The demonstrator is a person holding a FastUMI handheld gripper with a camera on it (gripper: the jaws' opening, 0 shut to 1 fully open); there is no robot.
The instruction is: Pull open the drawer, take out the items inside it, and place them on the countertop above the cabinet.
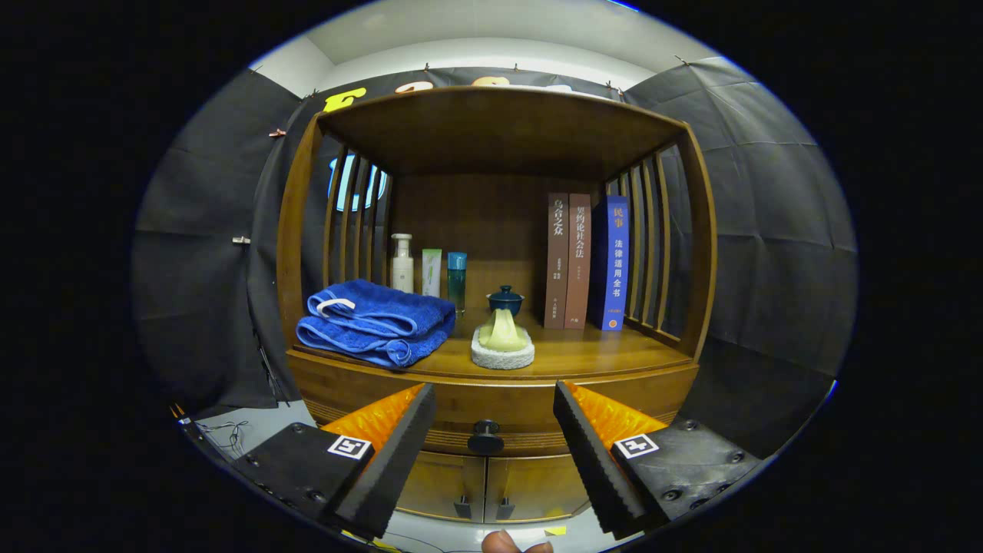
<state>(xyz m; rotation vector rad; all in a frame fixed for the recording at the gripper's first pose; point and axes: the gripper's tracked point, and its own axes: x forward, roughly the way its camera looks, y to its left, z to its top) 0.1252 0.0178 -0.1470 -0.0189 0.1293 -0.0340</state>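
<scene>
A wooden cabinet (307, 230) stands straight ahead, its drawer (491, 411) closed under the countertop (599, 349). The drawer's dark round knob (485, 436) sits between my fingers, a little beyond the tips. My gripper (491, 399) is open, with nothing held. Whatever lies inside the drawer is hidden. On the countertop rest a folded blue towel (376, 321) at the left and a dark lidded cup (505, 301) on a pale round coaster (502, 355) in the middle.
Three bottles (427, 269) stand at the back left of the shelf and three upright books (587, 261) at the back right. Two lower doors (484, 484) sit under the drawer. A person's fingertip (503, 542) shows below the gripper. Cables (226, 434) lie on the floor at left.
</scene>
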